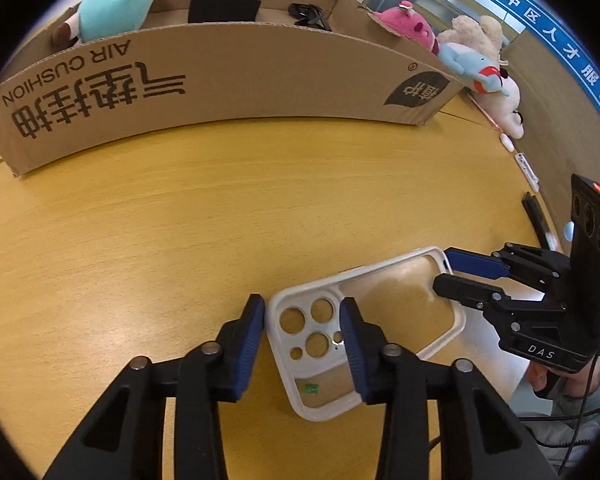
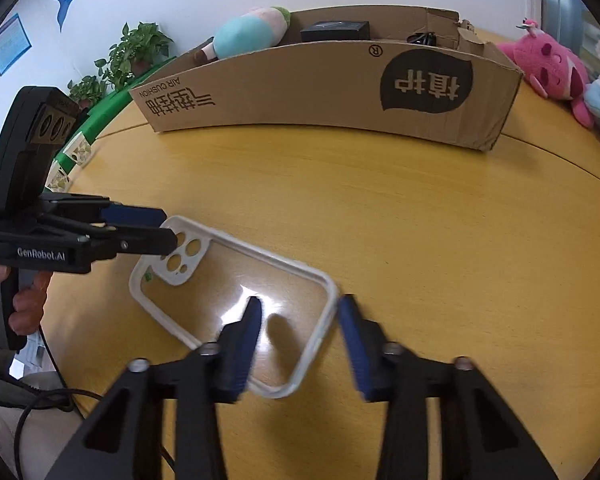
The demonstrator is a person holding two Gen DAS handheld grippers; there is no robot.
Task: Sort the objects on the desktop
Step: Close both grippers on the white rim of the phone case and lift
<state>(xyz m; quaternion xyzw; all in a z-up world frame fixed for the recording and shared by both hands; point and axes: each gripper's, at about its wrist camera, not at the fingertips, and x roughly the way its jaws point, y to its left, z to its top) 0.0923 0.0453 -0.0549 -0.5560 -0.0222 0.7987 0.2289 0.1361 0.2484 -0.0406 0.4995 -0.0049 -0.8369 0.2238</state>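
White plastic rims a clear phone case [image 1: 364,336] that lies flat on the yellow wooden counter [image 1: 180,220], inner side up, with a white camera block pierced by round holes at one end and a small green sticker beside it. The left claw [image 1: 302,336] straddles that camera corner, one blue pad against the outer rim and the other standing inside on the case; its jaws are narrow and gripping the case's edge. The right claw [image 2: 298,332] straddles the opposite end, one pad inside over the clear back, the other just outside the rim, jaws narrow; motion blur keeps me from telling whether the pads press.

Behind the case stands a long cardboard box [image 1: 220,80] printed "AIR CUSHION", holding a teal plush [image 1: 116,8], a black box [image 1: 224,4] and dark tangled cable [image 1: 308,16]. A pink plush [image 2: 548,68] and a pale blue one [image 1: 472,68] sit by the box's end. Potted plants [image 2: 136,52] line the wall.
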